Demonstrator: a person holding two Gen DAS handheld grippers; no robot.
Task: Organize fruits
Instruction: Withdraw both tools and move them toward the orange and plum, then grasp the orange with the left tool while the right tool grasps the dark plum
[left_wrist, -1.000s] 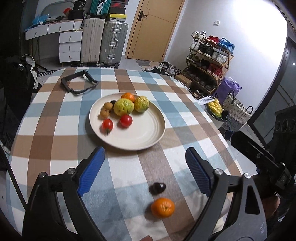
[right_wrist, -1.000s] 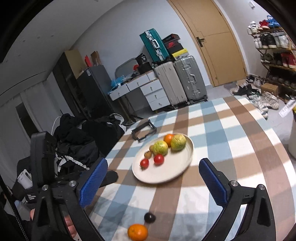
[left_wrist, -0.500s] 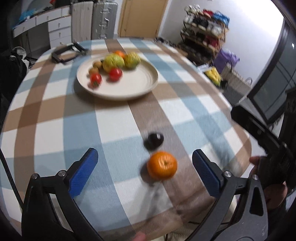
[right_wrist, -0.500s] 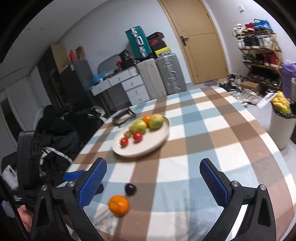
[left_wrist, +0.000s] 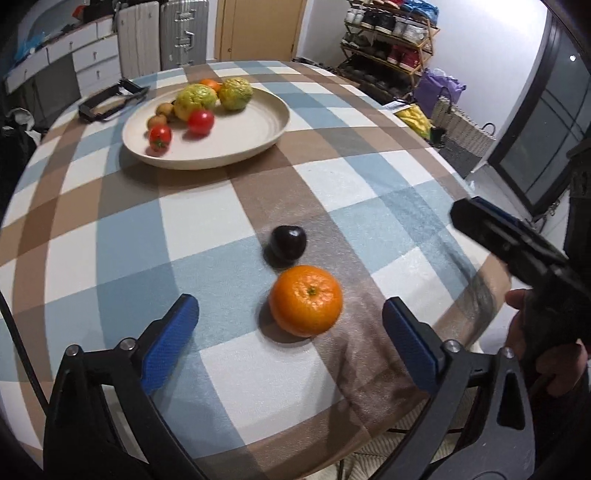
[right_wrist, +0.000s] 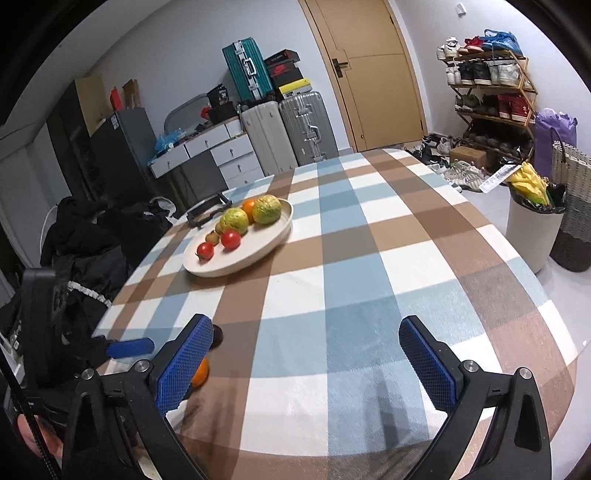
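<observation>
Your left tool (left_wrist: 290, 334) stands wide open over the near edge of the desk (left_wrist: 110, 236), its blue pads (left_wrist: 170, 338) apart and gripping nothing. An orange (left_wrist: 305, 300) lies on the checked cloth between the two pads, slightly ahead of them and touching neither. A dark plum (left_wrist: 288, 240) sits just beyond the orange, near it; whether the two touch cannot be told.

Farther back on the desk stands a cream plate (left_wrist: 258, 133). It holds two red tomatoes (left_wrist: 160, 136), two yellow-green fruits (left_wrist: 195, 100), two small brown fruits (left_wrist: 157, 120) and a second orange fruit (left_wrist: 210, 84) at the back, partly hidden. All are grouped on the plate's far-left part. A black frame-like object (left_wrist: 110, 99) lies on the cloth beyond the plate.

Your right tool (right_wrist: 306, 354) is likewise wide open and holds nothing; its pads (right_wrist: 424, 363) hover over bare cloth. In the right wrist view, the orange (right_wrist: 201, 372) and the plum (right_wrist: 217, 335) show only as slivers behind the left-hand pad, and the plate (right_wrist: 236, 264) lies well ahead to the left. In the left wrist view the right tool (left_wrist: 491, 227) appears at the right edge, beyond the desk rim, with your right hand (left_wrist: 543, 354) around its handle.

Behind the desk stand suitcases (right_wrist: 301, 127), a wooden door (right_wrist: 369, 70) and a shoe rack (right_wrist: 491, 88).
</observation>
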